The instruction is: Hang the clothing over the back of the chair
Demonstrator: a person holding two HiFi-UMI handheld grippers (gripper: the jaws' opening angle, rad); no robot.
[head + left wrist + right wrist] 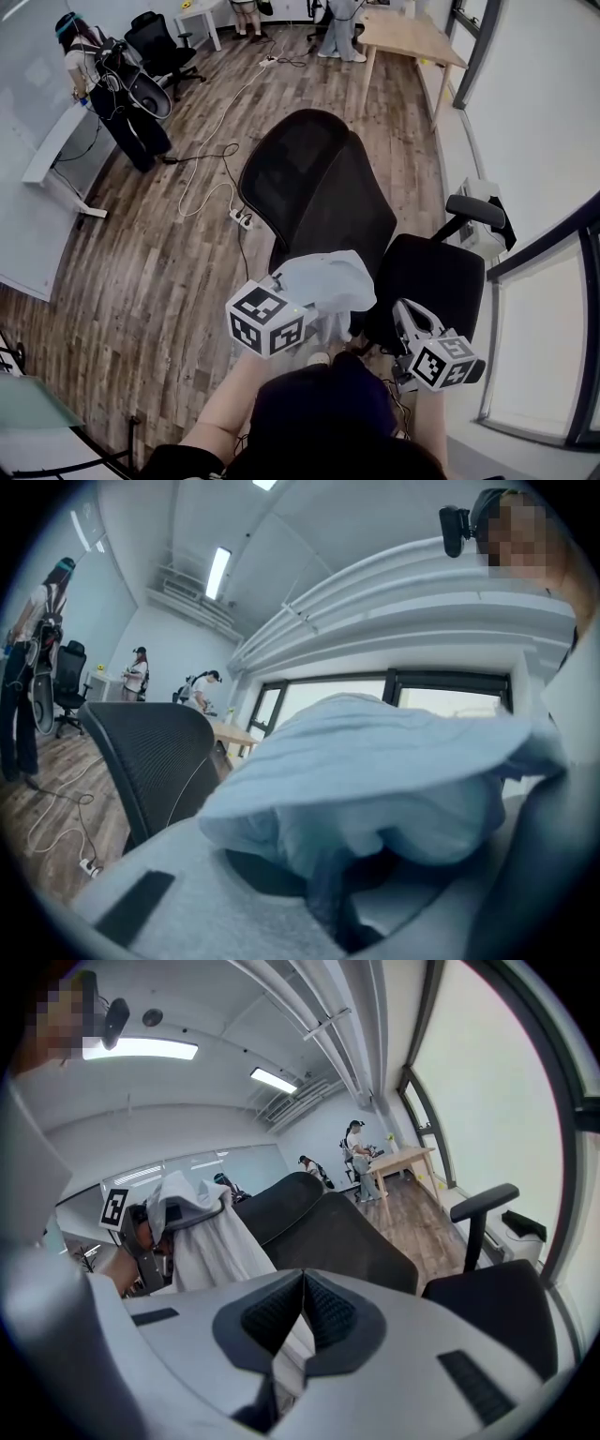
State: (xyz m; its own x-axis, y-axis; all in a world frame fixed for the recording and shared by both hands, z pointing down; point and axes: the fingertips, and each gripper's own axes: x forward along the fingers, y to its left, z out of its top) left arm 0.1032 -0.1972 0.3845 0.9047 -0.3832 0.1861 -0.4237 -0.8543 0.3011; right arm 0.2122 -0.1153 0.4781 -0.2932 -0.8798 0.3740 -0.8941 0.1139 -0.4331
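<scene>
cloth (333, 281): pale blue, bunched, held up in front of the seat, just beside the chair (319, 187) back (not yet over it). left gripper (342, 907): jaws clamped on its top. right gripper (300, 1288): jaws together, pinching a lower strip.

Head-down view; both others toward chair (319, 192)

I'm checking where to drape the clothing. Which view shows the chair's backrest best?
The head view: nearly all the black backrest shows from above. The right gripper view shows its upper part side-on; the left gripper view only one edge.
</scene>
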